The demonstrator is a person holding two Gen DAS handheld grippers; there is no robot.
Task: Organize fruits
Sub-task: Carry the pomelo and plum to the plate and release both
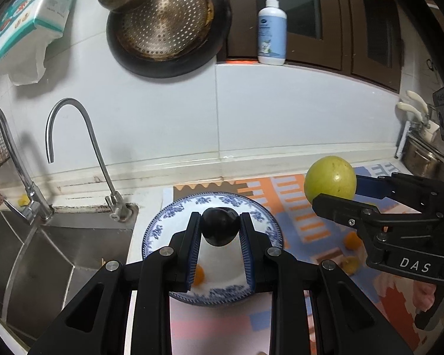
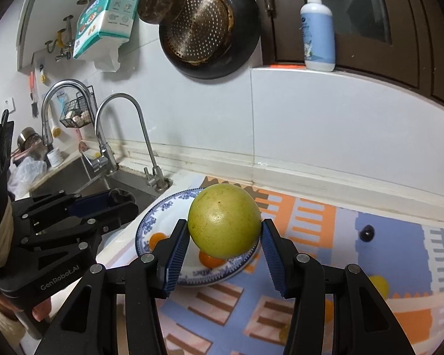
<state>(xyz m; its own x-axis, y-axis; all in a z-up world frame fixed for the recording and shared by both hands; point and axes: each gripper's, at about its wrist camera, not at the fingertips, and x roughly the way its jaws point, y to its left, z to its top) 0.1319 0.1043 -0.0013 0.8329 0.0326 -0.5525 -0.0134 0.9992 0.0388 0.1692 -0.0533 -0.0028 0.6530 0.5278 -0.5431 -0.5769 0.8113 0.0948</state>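
Observation:
My left gripper is shut on a dark plum and holds it above a blue-and-white plate. A small orange fruit lies on the plate. My right gripper is shut on a large green-yellow fruit and holds it above the plate's right edge. The same green fruit shows at the right in the left wrist view. Two small orange fruits lie on the plate in the right wrist view. The left gripper shows at the left there.
A patterned mat covers the counter, with a dark round fruit and small yellow and orange fruits on it. A steel sink with two faucets lies to the left. A pan hangs on the wall.

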